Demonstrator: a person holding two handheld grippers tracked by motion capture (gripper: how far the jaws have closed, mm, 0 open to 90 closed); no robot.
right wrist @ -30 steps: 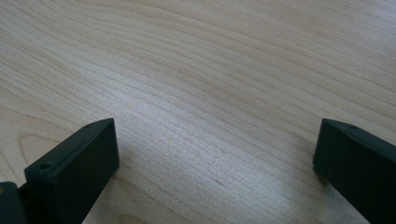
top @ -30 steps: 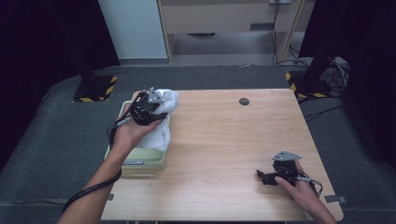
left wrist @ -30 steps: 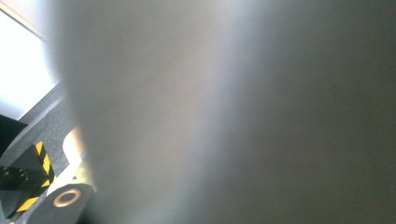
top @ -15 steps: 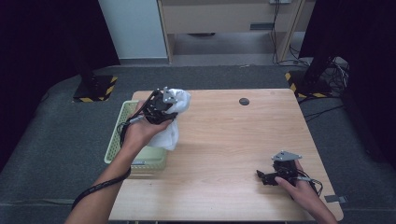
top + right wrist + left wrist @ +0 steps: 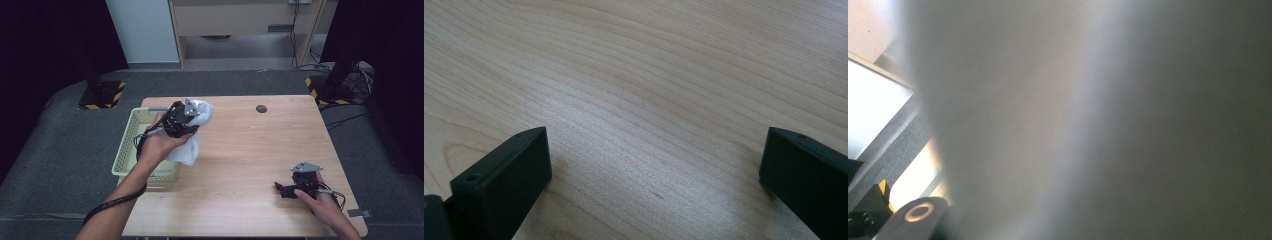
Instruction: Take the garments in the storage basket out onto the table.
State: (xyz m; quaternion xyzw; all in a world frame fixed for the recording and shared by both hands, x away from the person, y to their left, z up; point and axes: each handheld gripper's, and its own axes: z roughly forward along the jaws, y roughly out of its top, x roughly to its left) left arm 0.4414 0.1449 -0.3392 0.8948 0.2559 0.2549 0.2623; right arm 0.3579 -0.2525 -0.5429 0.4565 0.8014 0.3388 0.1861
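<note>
A white cloth (image 5: 190,149) hangs from my left gripper (image 5: 193,118), which is shut on its upper part and holds it up over the left edge of the wooden table (image 5: 260,150). In the left gripper view the cloth (image 5: 1098,120) is a pale blur right against the camera, with one black jaw tip at the lower left. My right gripper (image 5: 281,189) rests on the table near the front right. Its jaws stand wide open (image 5: 654,170) over bare wood with nothing between them.
A pale green basket (image 5: 131,145) sits at the table's left edge, just left of the hanging cloth. A small black round disc (image 5: 261,108) is set in the far middle of the tabletop. Grey carpet surrounds the table, and a wooden cabinet (image 5: 240,20) stands beyond it.
My left gripper has carried the cloth to the right, from above the basket to over the table's left edge. The right gripper has stayed put.
</note>
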